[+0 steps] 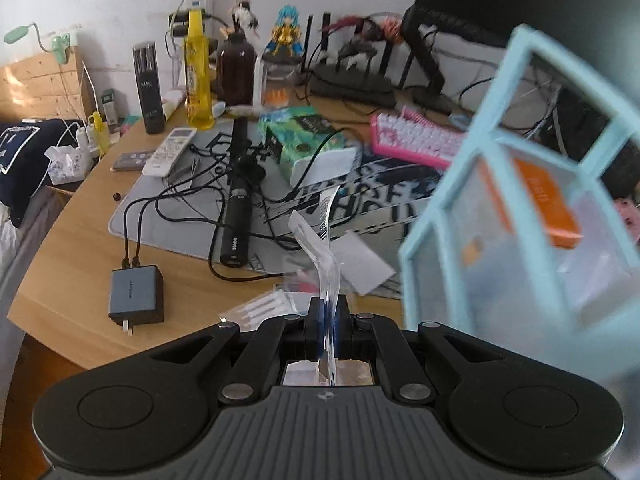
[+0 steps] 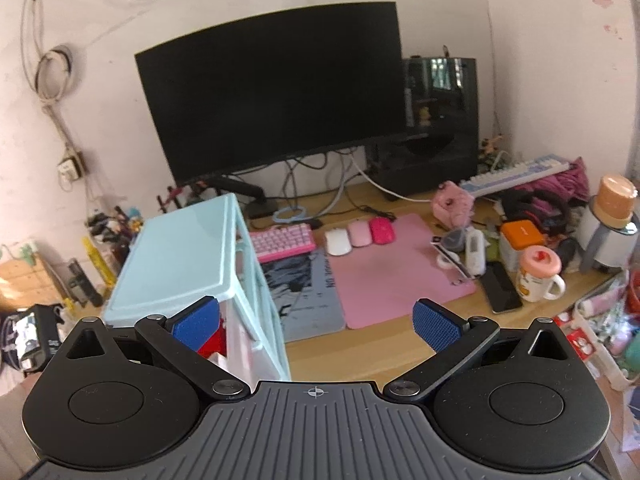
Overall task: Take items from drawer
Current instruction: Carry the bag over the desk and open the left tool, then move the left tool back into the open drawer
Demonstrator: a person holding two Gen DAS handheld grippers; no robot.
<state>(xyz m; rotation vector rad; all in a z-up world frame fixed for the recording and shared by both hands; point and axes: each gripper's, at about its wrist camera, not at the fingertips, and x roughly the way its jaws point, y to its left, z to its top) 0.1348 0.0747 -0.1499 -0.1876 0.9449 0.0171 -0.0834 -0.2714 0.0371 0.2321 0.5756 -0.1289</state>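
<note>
One item in hand: the left gripper (image 1: 329, 314) has its tongs pressed together on a clear plastic packet (image 1: 320, 236) with a barcode strip, which stands up out of the pads over the desk (image 1: 72, 248).
Landmark: the pale blue drawer unit (image 2: 180, 256) sits on the desk in front of the monitor (image 2: 272, 92); everything below is placed from it.
Packet's place: out of the drawer unit, just to its left in the left wrist view, above the near desk edge.
Already out, likely: other flat clear packets (image 1: 260, 306) and a white card (image 1: 360, 264) lie on the desk left of the drawer unit; I judge these came from it, though I cannot be sure.
Still inside: an orange box (image 1: 548, 204) shows through the frosted drawer fronts, and something red (image 2: 212, 346) shows in an open drawer beside the right gripper (image 2: 316, 322).
Right gripper: tongs wide apart, empty, hovering at the front corner of the drawer unit.
Progress: partway, by my reckoning; the held packet wants setting down, then more remains to fetch.
</note>
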